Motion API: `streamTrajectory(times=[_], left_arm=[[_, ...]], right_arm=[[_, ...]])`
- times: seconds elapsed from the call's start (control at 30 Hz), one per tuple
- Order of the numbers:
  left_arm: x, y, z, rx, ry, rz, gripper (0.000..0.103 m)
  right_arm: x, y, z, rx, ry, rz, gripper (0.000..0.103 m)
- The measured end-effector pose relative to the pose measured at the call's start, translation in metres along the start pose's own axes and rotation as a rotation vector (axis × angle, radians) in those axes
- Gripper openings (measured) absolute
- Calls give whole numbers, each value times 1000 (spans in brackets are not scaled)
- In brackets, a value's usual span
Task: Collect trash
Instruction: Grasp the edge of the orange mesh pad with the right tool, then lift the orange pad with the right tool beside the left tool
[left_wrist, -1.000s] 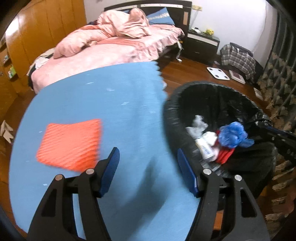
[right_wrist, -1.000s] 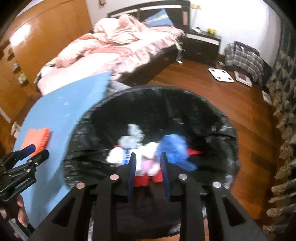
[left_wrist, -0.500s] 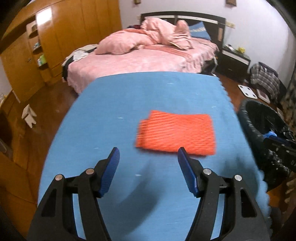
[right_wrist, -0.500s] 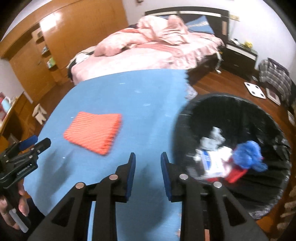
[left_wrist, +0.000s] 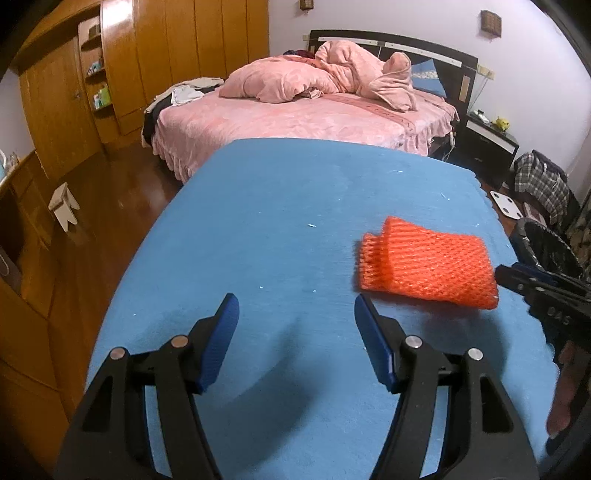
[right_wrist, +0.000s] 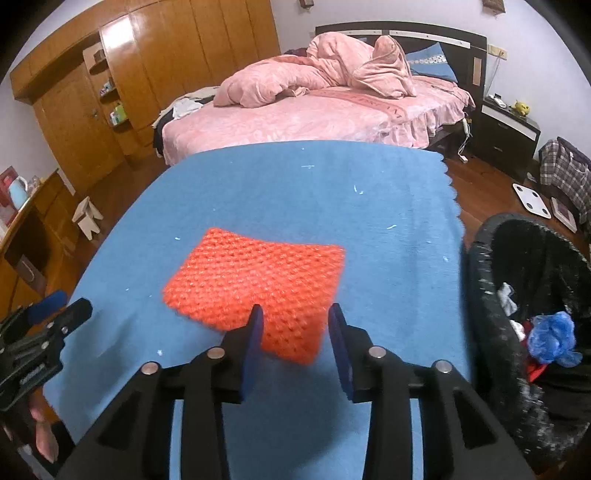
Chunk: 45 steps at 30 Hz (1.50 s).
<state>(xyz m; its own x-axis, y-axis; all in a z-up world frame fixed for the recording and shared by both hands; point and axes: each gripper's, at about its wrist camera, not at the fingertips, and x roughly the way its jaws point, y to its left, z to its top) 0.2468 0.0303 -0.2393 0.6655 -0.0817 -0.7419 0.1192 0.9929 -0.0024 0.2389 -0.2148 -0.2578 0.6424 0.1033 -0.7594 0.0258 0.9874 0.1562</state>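
An orange foam net sleeve (right_wrist: 255, 284) lies flat on the blue table cover (right_wrist: 332, 192); it also shows in the left wrist view (left_wrist: 424, 267). My right gripper (right_wrist: 295, 332) is open, its jaws just above the sleeve's near edge, holding nothing. My left gripper (left_wrist: 295, 325) is open and empty over bare cover, left of the sleeve. A black-lined trash bin (right_wrist: 480, 291) stands at the table's right side with a blue bag (right_wrist: 552, 338) and other scraps inside.
A pink bed (left_wrist: 303, 118) stands beyond the table. Wooden wardrobes (left_wrist: 166, 55) line the left wall. A small stool (left_wrist: 62, 201) is on the floor at left. A white scale (right_wrist: 532, 201) and plaid bag (right_wrist: 565, 173) sit at right.
Both grippers swung left, away from the bin, to face the table. The right gripper's jaws opened wider and came close to the orange sleeve. The left gripper stayed open.
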Motion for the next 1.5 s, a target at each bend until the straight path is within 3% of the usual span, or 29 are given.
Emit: streamTrajectory(times=[0.43,0.67,0.97,1.03,1.1,1.17,1.47,1.5], left_arm=[[43,-11,0,24,38,-40,62],[48,-17,0,29,53,-45,62],[39,-30,8,38,38,-55,61],[38,-32,8,41,38,-53,61],[38,-32,8,41,40,-49,61],[39,-30,8,40,44,-46,61],[51,-23,2,30,68,-37,61],[53,-23,1,32,73,-37,61]], right_arm=[[41,2,-6,-16,56,-24,47],[35,8,-2,-60,64,29,0],[18,-11,8,-12,37,45,0],[17,-14,9,-6,38,40,4],[17,-16,9,5,29,23,40],[19,-18,5,21,24,18,50],[44,-15,-3,33,69,49,54],[46,-18,-3,44,74,59,48]])
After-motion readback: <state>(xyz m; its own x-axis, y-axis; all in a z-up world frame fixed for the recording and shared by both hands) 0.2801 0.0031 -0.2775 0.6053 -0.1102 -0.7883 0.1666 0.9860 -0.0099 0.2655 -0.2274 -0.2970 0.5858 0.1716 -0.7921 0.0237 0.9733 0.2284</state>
